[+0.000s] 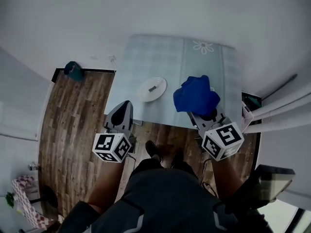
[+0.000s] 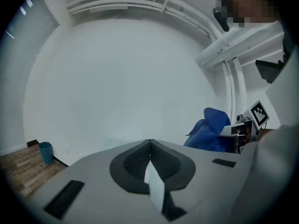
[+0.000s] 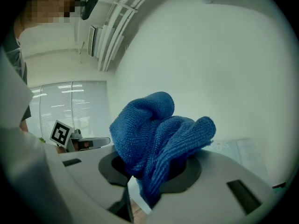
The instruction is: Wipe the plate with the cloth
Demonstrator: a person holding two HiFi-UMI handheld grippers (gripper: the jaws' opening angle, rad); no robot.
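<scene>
The right gripper [image 1: 208, 116] is clamped on a blue cloth [image 3: 159, 134]. The cloth bunches up out of the jaws in a loose, folded wad, above the near right part of the table [image 1: 165, 57]. The left gripper [image 2: 149, 146] has its jaws pressed together with nothing between them, and it hangs just off the near edge of the table, to the left.

The plate [image 1: 151, 89] is white and round. It lies flat on the pale checked tablecloth near the near edge, between the two grippers and a little farther out than the left one. The cloth is near it on the right but apart from it. A small dark mark or object sits on the plate's middle; what it is cannot be told.

The cloth looks like soft, thick microfibre, light and floppy. It will likely fold and drag under any push, so it seems best held by a pinched fold, as it is now, with a good wad left free below to press flat on the plate.

The plate looks hard, smooth and breakable, and light enough to slide on the tablecloth when rubbed. Steadying it at its rim with the left gripper would probably keep it from skating off the near edge.

On the wooden floor [image 1: 77, 110] to the far left stands a small teal bin [image 1: 73, 70], well away from the work.
</scene>
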